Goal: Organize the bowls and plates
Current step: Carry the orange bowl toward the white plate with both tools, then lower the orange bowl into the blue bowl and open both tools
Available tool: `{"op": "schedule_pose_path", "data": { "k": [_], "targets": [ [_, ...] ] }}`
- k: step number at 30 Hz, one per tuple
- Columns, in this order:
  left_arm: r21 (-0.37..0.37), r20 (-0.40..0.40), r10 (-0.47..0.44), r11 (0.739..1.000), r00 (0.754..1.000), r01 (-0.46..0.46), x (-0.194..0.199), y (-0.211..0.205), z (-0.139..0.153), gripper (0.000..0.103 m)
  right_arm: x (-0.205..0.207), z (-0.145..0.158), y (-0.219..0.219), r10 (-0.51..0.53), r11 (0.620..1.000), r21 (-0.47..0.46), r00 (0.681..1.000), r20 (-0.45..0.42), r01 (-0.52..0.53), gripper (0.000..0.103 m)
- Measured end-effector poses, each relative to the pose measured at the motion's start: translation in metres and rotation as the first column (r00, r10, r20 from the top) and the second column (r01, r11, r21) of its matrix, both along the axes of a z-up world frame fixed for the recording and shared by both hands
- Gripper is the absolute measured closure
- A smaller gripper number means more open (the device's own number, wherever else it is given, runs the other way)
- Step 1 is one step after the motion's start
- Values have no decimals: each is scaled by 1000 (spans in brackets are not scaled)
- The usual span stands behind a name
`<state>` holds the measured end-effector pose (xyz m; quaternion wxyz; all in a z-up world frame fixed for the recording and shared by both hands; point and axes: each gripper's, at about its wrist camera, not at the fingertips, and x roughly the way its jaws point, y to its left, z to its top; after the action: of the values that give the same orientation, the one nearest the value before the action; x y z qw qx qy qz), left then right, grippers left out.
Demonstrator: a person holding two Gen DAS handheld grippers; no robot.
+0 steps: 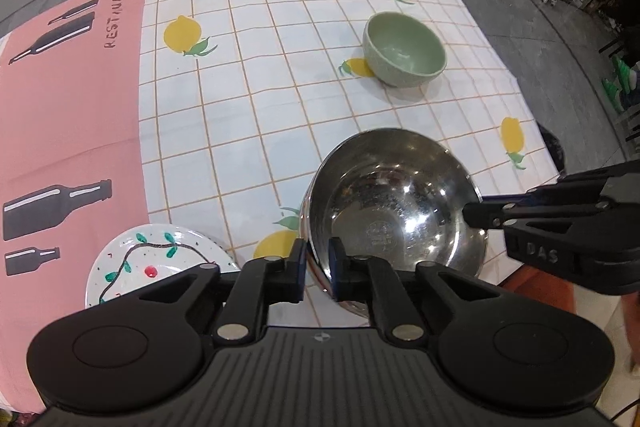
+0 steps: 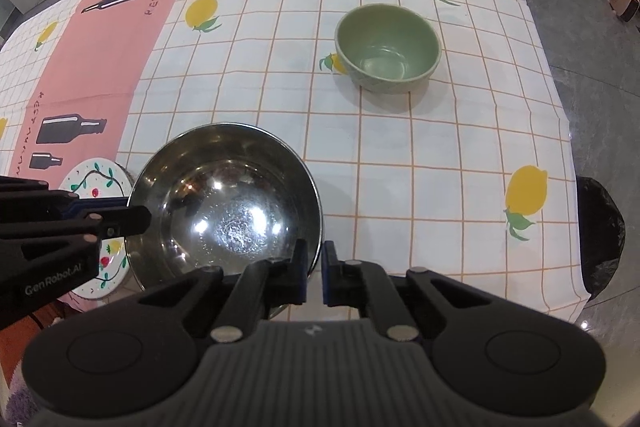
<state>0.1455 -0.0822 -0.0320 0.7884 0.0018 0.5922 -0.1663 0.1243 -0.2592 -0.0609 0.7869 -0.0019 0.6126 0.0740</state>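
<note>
- Plates and bowls number three on the tabletop: one white round plate with a painted green vine and red berries (image 1: 160, 259), one shiny stainless-steel bowl (image 1: 394, 215), one pale green ceramic bowl (image 1: 404, 49).
- White plate sits at the near left, by the near edge of the cloth, partly on the pink strip printed with black bottles (image 1: 68, 115); the steel bowl stands just beside it to the right.
- Steel bowl holds nothing but reflections; it is near the near edge, about midway across.
- Left gripper (image 1: 318, 269) pinches the steel bowl's near-left rim, one pad outside the wall and one inside.
- Right gripper (image 2: 314, 273) pinches the same bowl's near-right rim the same way.
- Green bowl stands upright and empty towards the far right of the white checked cloth with yellow lemons (image 2: 420, 155), well apart from the other two.
- Right wrist view alone shows the cloth's right edge hanging over a dark round bin-like object (image 2: 600, 239); left wrist view alone shows most of the plate's face.
</note>
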Motion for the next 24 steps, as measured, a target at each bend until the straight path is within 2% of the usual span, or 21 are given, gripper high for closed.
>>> {"op": "schedule_pose_path", "data": {
  "k": [4, 7, 10, 13, 19, 24],
  "targets": [
    [-45, 19, 0, 999, 1000, 1, 4, 2, 12, 78, 1, 7, -2, -3, 1000, 17, 1000, 12, 3, 96],
    [-65, 51, -4, 998, 999, 7, 10, 0, 24, 78, 2, 17, -7, -8, 999, 32, 999, 42, 6, 84],
    [-89, 82, -22, 996, 996, 29, 19, -6, 35, 78, 8, 27, -17, -34, 998, 50, 996, 80, 30, 83],
    [-95, 106, -53, 994, 993, 63, 28, -16, 43, 77, 17, 33, -34, -109, 992, 75, 987, 122, 100, 82],
    [-52, 140, -115, 991, 983, 123, 53, -42, 46, 77, 43, 34, -62, -212, 976, 83, 962, 170, 201, 82],
    [8, 180, -185, 982, 966, 187, 75, -60, 41, 78, 69, 23, -75, -229, 973, 77, 959, 166, 218, 82]
  ]
}}
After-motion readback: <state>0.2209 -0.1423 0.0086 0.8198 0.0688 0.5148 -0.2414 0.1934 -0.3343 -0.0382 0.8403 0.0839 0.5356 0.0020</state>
